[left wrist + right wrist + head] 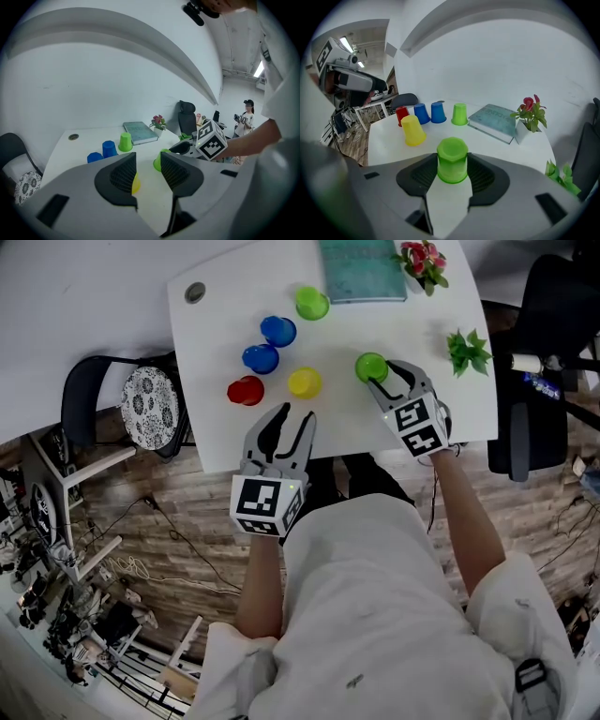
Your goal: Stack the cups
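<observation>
Cups, six of them, all upside down and all single on the white surface, nothing stacked yet! The right gripper straddles the near green cup at the near right: jaws spread wide, pads right beside its sides, no squeeze that I can see. It looks lined up mid-body for a lift. The left gripper hangs at the near edge, jaws part-way apart and empty, probably waiting. The yellow cup sits just beyond it, the red cup to the left, two blue cups and the far green cup farther back. Bright, tapered plastic with faceted bases, made to nest.
</observation>
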The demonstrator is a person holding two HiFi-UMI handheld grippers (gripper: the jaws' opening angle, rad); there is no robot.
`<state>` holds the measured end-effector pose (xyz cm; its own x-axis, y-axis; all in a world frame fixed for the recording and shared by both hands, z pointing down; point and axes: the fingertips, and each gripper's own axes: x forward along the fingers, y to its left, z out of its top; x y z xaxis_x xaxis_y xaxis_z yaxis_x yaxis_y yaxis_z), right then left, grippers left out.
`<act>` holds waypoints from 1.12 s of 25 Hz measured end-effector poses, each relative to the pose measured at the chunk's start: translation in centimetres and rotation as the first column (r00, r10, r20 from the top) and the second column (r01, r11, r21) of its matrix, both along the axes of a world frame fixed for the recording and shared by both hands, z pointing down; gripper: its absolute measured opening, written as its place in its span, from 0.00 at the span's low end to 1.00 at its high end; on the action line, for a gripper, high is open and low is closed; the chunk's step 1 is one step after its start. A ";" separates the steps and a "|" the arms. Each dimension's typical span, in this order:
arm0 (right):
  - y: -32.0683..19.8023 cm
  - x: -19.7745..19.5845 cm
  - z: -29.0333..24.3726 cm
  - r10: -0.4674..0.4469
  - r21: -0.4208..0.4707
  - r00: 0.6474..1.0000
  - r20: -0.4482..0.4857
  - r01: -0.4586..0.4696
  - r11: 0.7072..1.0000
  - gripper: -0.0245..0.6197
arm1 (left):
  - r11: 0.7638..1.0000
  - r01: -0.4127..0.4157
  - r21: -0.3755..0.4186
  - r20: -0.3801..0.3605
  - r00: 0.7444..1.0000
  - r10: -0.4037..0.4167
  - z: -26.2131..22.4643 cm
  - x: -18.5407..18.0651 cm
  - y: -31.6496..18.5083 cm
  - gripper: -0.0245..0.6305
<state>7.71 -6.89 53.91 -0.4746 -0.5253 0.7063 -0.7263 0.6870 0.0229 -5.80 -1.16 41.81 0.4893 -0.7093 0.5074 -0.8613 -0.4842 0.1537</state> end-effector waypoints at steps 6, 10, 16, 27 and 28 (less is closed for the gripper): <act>0.3 0.2 -0.3 0.000 -0.017 1.000 0.022 0.001 1.000 0.39 | 1.000 0.020 -0.004 0.023 1.000 -0.020 1.1 -0.6 -0.5 0.31; 0.7 0.6 -1.0 0.011 -0.014 0.999 0.034 -0.010 1.000 0.40 | 1.000 0.025 -0.014 0.046 0.999 -0.025 2.3 -1.1 -0.7 0.34; 1.3 1.5 -2.4 0.034 0.001 0.998 0.052 -0.034 0.999 0.40 | 0.999 0.024 -0.038 0.078 0.997 -0.021 4.6 -1.5 -1.1 0.37; 2.9 3.3 -4.2 0.070 0.014 0.995 0.071 -0.072 0.997 0.40 | 0.996 0.014 -0.092 0.112 0.994 -0.004 8.8 -2.2 -2.3 0.41; 3.0 3.4 -4.2 0.075 0.013 0.994 0.074 -0.076 0.997 0.40 | 0.996 0.012 -0.093 0.115 0.993 -0.001 9.1 -2.3 -2.4 0.41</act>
<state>11.15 -3.89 49.67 -0.4833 -0.5723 0.6625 -0.7760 0.6303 -0.0216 -8.06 -3.59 50.93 0.4196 -0.6588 0.6244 -0.8789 -0.4668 0.0982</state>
